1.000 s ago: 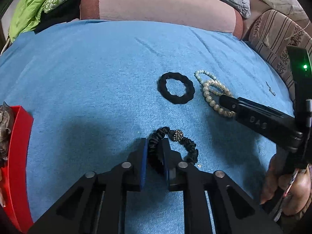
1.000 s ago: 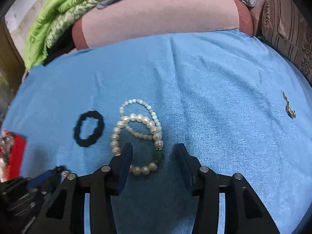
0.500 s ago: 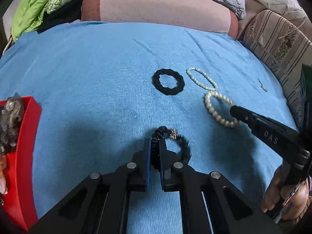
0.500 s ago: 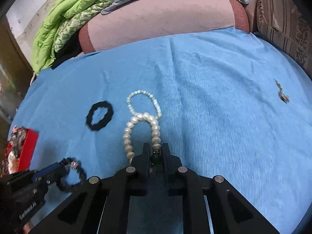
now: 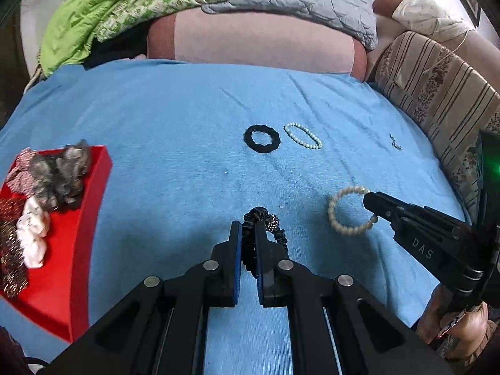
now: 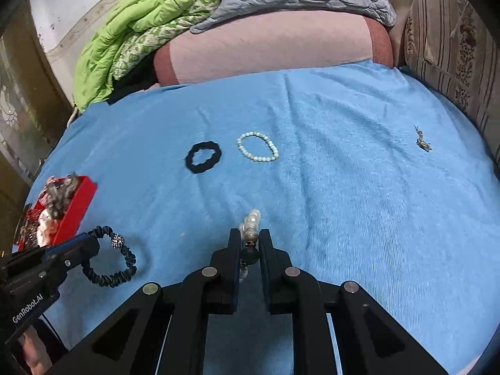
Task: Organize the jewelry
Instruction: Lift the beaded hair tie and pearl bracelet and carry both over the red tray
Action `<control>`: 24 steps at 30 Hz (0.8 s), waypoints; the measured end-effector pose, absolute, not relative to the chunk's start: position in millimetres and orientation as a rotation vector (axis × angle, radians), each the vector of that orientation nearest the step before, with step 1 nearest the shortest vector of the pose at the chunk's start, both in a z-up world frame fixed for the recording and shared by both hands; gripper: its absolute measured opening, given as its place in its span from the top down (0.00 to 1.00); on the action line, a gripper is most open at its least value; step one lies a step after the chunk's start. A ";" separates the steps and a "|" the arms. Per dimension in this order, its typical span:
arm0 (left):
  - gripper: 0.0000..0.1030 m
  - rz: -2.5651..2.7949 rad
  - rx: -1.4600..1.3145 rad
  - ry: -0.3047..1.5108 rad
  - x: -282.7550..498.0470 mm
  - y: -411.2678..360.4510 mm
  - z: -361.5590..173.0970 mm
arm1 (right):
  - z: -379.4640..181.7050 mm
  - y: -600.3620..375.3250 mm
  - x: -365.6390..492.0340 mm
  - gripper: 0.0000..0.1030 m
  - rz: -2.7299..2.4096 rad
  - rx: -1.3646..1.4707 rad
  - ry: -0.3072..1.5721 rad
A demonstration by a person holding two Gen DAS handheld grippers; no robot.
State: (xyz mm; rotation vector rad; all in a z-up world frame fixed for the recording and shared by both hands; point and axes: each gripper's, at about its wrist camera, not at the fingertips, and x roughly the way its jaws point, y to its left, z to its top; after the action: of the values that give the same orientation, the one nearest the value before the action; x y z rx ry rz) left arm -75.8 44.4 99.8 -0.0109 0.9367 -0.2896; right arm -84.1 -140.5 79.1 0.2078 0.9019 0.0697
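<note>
Jewelry is mid-sort: the left gripper (image 5: pixel 248 234) is pinched tight on a black scrunchie (image 6: pixel 109 262), the right gripper (image 6: pixel 250 245) likewise on a pearl bracelet (image 5: pixel 350 211), both lifted above the blue cloth (image 6: pixel 343 203). Each grip is thin, at one edge. A swing toward the red tray (image 5: pixel 78 250) could probably shake either loop free.

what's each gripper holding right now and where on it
The left gripper pinches the black scrunchie on its band beside the sparkly bead. The right gripper clamps the pearl bracelet at its dark bead.
</note>
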 end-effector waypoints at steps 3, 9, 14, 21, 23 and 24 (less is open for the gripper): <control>0.93 -0.279 -0.026 0.915 -89.0 52.1 110.4 | 87.6 -133.9 -96.6 0.88 0.074 0.196 0.887; 0.93 -0.261 -0.038 0.876 -113.0 62.4 125.7 | 103.3 -117.5 -118.3 0.88 0.099 0.177 0.865; 0.93 -0.238 -0.032 0.844 -132.8 70.9 136.1 | 115.4 -103.6 -136.5 0.88 0.119 0.161 0.845; 0.93 -0.155 0.012 0.793 -155.5 87.8 142.8 | 130.0 -83.6 -153.3 0.88 0.152 0.137 0.822; 0.93 -0.138 0.020 0.783 -160.0 91.8 144.4 | 133.0 -76.6 -158.3 0.88 0.161 0.127 0.816; 0.93 -0.129 0.023 0.778 -162.7 95.3 145.8 | 134.0 -74.1 -159.8 0.88 0.166 0.124 0.815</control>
State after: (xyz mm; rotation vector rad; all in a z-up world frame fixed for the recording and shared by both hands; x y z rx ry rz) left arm -162.7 95.3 145.8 0.0232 0.7775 -0.1290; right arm -159.8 -74.1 134.0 0.1244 0.8154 0.1659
